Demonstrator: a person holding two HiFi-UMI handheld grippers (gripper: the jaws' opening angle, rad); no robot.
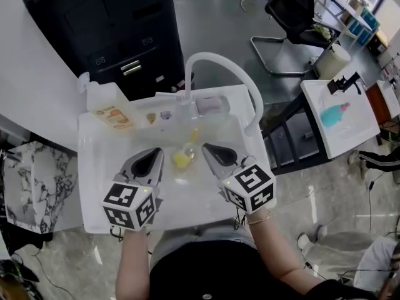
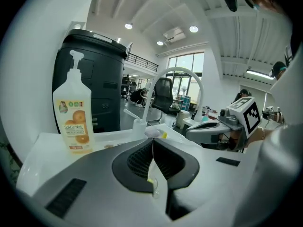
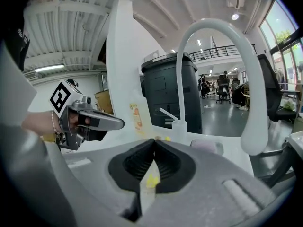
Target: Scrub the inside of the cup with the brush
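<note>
Sitting in the middle of the white sink (image 1: 100, 186), the clear cup (image 1: 184, 161) is holding something yellow, and the yellow brush (image 1: 194, 135) is poking out just behind it; whether the two are touching is hard to tell. You are holding the left gripper (image 1: 159, 152) and the right gripper (image 1: 207, 147) on either side of the cup, near it but not touching it. Both are clenched tight, pads pressed together, with nothing between them. Your forearms are reaching forward side by side from your body. The grippers are tilting slightly downward and angling toward each other over the basin. An orange-labelled soap bottle (image 1: 107, 107) is standing at the sink's far left corner, and the curved white faucet (image 1: 232, 68) is arching over the far edge.
</note>
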